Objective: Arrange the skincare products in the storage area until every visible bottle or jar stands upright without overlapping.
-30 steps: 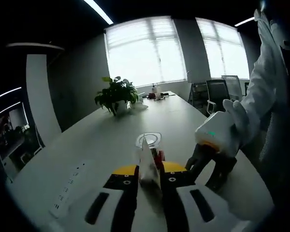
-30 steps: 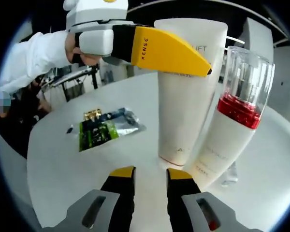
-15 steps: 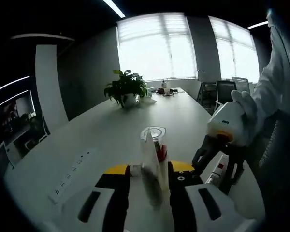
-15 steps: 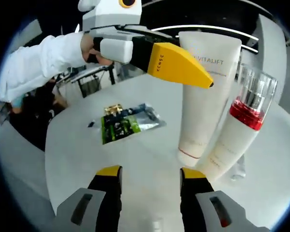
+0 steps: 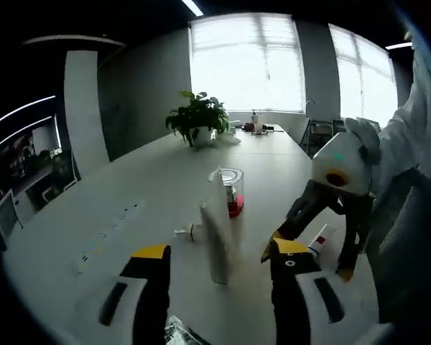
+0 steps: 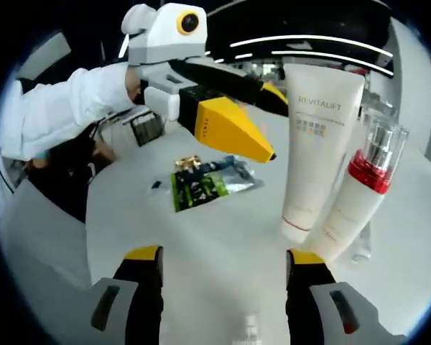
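The white Revitalift tube stands cap-down on the counter, its long axis upright, with the red-collared pump bottle leaning against its side. Both lie just ahead of the left gripper and to the right of the right gripper, whose jaws are all spread and empty. The left looks better placed to right the bottle, with open counter all round, apart from a foil sachet well to one side.

White tube upright, red-collared bottle leaning against it.

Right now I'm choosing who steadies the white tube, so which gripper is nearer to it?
Left. The left gripper stands open right at the white tube, jaws flanking it. The right gripper, also open, sits farther back.
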### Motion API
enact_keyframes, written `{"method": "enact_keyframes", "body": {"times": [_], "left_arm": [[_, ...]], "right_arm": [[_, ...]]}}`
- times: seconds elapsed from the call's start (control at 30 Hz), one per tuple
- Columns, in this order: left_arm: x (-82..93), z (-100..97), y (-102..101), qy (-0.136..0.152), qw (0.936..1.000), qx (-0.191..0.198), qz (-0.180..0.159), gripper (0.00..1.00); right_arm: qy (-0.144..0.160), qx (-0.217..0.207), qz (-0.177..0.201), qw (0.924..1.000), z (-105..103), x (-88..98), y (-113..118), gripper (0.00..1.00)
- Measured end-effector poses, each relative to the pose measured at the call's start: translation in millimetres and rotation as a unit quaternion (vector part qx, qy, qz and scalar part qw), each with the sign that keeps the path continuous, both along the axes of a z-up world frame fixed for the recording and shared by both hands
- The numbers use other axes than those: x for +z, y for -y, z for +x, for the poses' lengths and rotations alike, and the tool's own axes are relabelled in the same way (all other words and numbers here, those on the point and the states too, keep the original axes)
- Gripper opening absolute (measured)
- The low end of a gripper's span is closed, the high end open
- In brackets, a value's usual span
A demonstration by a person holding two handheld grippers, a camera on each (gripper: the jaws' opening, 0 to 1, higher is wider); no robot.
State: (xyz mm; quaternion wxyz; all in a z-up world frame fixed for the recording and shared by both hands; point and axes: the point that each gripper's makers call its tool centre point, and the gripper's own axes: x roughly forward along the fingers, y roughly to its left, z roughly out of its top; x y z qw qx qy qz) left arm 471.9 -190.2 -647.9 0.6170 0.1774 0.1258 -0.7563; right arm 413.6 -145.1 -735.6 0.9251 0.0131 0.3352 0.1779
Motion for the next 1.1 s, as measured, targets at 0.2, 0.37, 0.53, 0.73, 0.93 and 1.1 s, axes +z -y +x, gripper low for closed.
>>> {"method": "enact_keyframes", "body": {"times": [0.2, 0.37, 0.53, 0.73, 0.93, 1.1], "left_arm": [[-3.1, -0.7, -8, -0.011, 0.9998, 0.016, 0.007, 0.68], [-6.7, -1.8, -20, -0.008, 0.9995, 0.025, 0.018, 0.80], [-5.4, -0.7, -33, -0.021, 0.9983, 0.047, 0.026, 0.87], [-2.2, -3.2, -48, -0.029, 0.9973, 0.063, 0.024, 0.98], [0.4, -8.2, -70, -0.041, 0.9955, 0.081, 0.027, 0.99], [3.7, -10.6, -88, -0.055, 0.9933, 0.098, 0.028, 0.99]], "right_arm": [[0.001, 0.005, -0.006, 1.0000, -6, 4.9, -2, 0.74], [0.007, 0.005, -0.016, 0.9998, -10, 10.9, 0, 0.79], [0.010, -0.001, -0.021, 0.9997, -16, 17.4, 3, 0.86], [0.012, -0.006, -0.027, 0.9995, -22, 22.9, 8, 0.95], [0.021, -0.019, -0.032, 0.9991, -29, 31.6, 15, 0.99], [0.024, -0.021, -0.038, 0.9988, -39, 37.1, 18, 1.00]]}}
